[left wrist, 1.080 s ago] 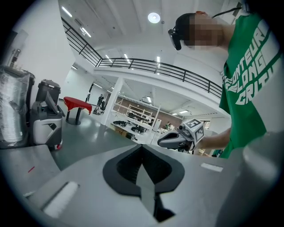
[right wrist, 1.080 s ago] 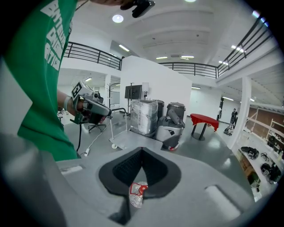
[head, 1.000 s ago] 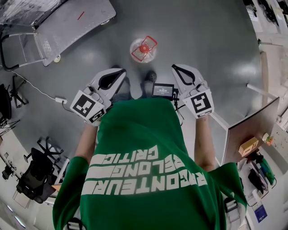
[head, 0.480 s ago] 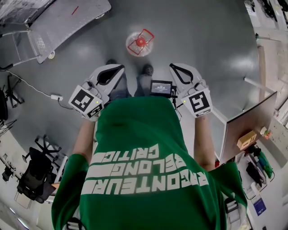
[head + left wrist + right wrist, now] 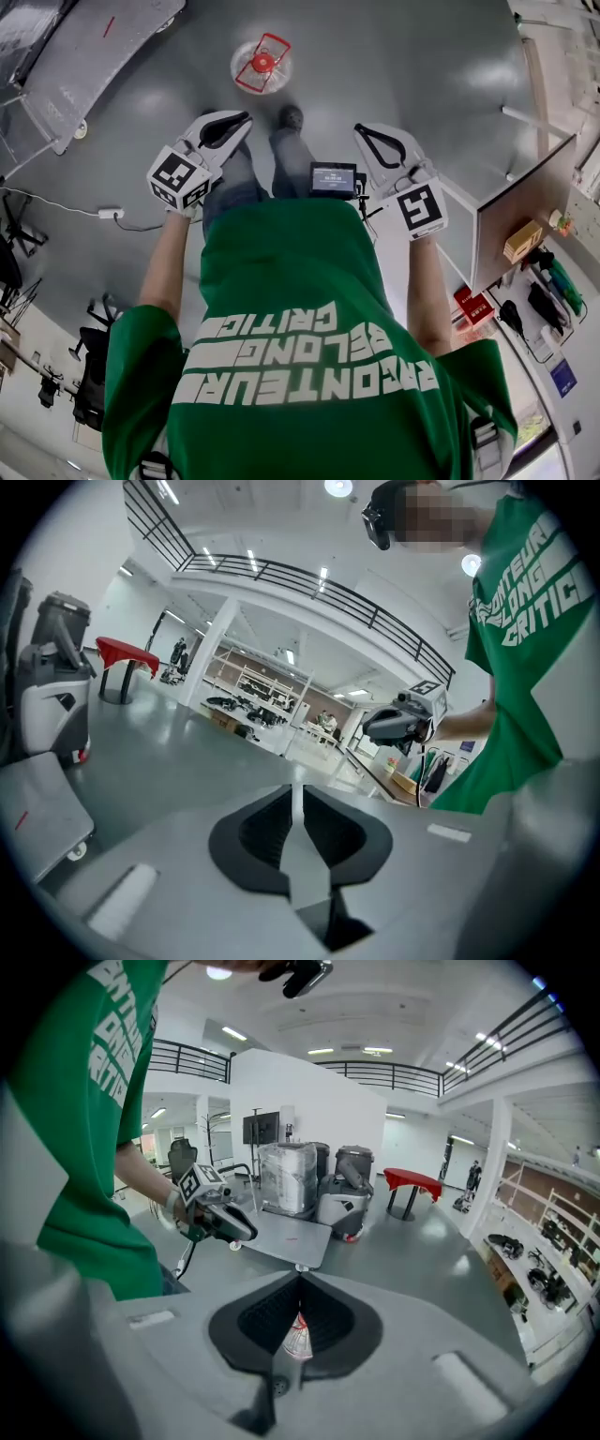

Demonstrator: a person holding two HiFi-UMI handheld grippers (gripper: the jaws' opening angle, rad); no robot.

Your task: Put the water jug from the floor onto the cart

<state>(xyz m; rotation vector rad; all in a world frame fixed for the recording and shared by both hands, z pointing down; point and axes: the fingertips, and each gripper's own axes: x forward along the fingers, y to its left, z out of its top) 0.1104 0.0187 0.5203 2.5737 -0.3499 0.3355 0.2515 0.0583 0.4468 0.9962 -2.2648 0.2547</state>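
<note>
The water jug [image 5: 261, 64], clear with a red cap and red handle, stands on the grey floor ahead of the person's feet. The flat grey cart [image 5: 84, 56] is to its left. My left gripper [image 5: 242, 119] is held out just below the jug, apart from it. Its jaws have just been opening and show a narrow slit with nothing between them [image 5: 298, 803]. My right gripper [image 5: 360, 131] is farther right, with its fingertips together and empty [image 5: 300, 1279]. Through the gap behind its tips the jug [image 5: 297, 1337] shows below.
A cable with a power block [image 5: 111, 214] lies on the floor at left. Office chairs [image 5: 94, 375] stand at lower left. A partition [image 5: 520, 202] with shelves is at right. Grey machines [image 5: 342, 1199] and a wrapped stack [image 5: 289, 1177] stand behind the cart [image 5: 286, 1232].
The person has stepped forward, and the jug and cart now sit higher and farther left in the head view. The left gripper has reached forward toward the jug. The right has shifted only slightly.
</note>
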